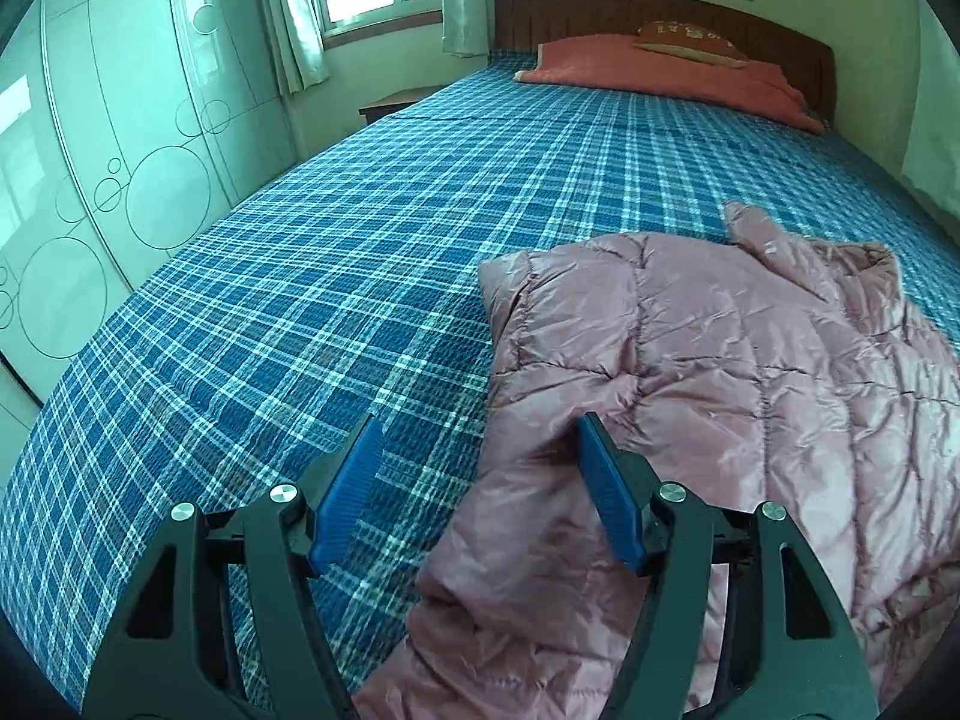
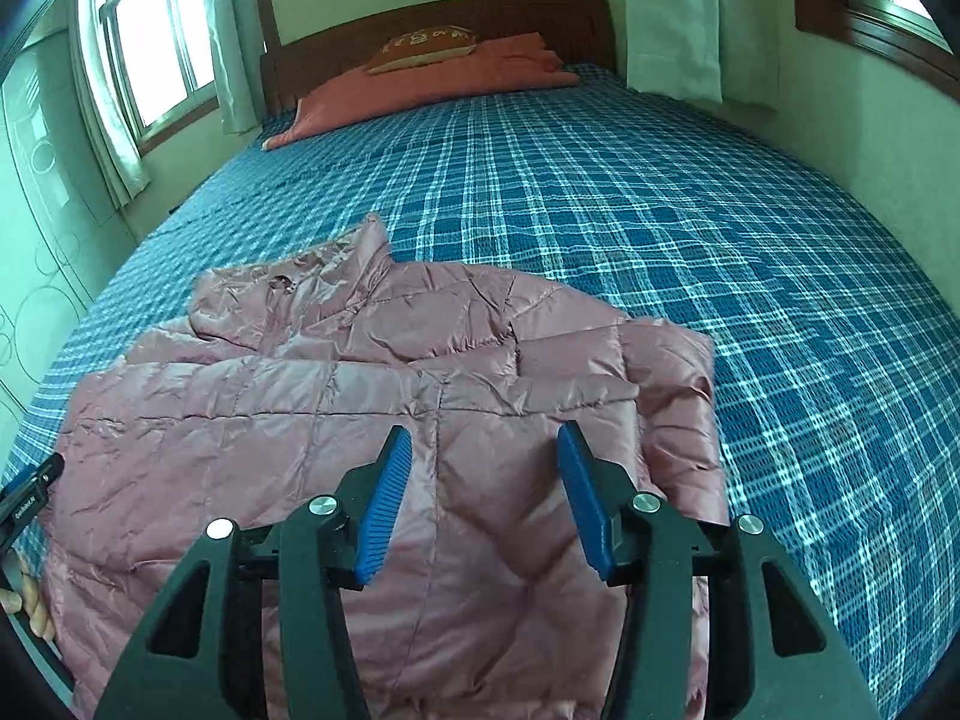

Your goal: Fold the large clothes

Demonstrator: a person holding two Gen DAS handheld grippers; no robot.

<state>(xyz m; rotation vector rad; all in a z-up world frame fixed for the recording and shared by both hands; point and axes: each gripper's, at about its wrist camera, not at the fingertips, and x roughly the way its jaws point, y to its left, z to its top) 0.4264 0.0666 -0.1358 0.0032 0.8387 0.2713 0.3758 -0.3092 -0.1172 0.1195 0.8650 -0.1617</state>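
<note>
A pink padded jacket (image 2: pixel 384 396) lies spread on the bed (image 2: pixel 690 228), toward its foot end and well short of the pillow (image 2: pixel 420 48) and headboard. Both sleeves look already turned in over the body, so the step in hand seems to be taking hold for the next fold.

The left claw (image 1: pixel 480 480) hangs open with nothing in it; one pad sits over the bare checked sheet, the other over the jacket's left edge. The right claw (image 2: pixel 483 480) is also parted and empty, above the middle of the jacket's body.

To do this well, each claw should take a matching point on the near hem, pinching through all the puffy layers, and both should lift and travel together so the slippery shell does not slide or spring back open.

The hem nearest the foot of the bed is cut off below both views. Whether the zip is done up is unclear. A hand (image 2: pixel 27 606) shows only partly at the left edge of the right view.
</note>
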